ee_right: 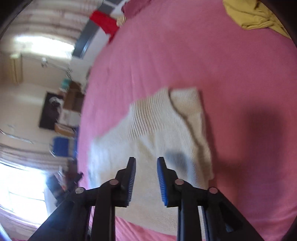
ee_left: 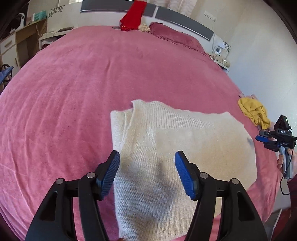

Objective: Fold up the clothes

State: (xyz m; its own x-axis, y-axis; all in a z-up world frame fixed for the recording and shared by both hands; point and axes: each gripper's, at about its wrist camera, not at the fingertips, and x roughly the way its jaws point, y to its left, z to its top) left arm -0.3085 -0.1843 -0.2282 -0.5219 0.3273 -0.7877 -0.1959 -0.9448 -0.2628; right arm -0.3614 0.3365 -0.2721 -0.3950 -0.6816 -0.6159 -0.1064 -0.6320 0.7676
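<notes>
A cream knitted sweater (ee_left: 178,140) lies folded into a rough rectangle on the pink bed (ee_left: 74,92), ribbed hem toward the far side. My left gripper (ee_left: 147,157) hovers above its near left part, open, with nothing between the blue pads (ee_left: 111,174). In the right wrist view the same sweater (ee_right: 152,133) lies below my right gripper (ee_right: 145,163), whose jaws stand slightly apart and hold nothing. That view is blurred. The right gripper (ee_left: 259,138) also shows at the bed's right edge in the left wrist view, held by a hand (ee_left: 280,161).
A yellow garment (ee_left: 254,111) is bunched at the bed's right edge, seen too as the yellow garment (ee_right: 256,16). A red cloth (ee_left: 132,15) hangs over the headboard, beside a dark pink pillow (ee_left: 176,37). A desk (ee_left: 18,44) stands left of the bed.
</notes>
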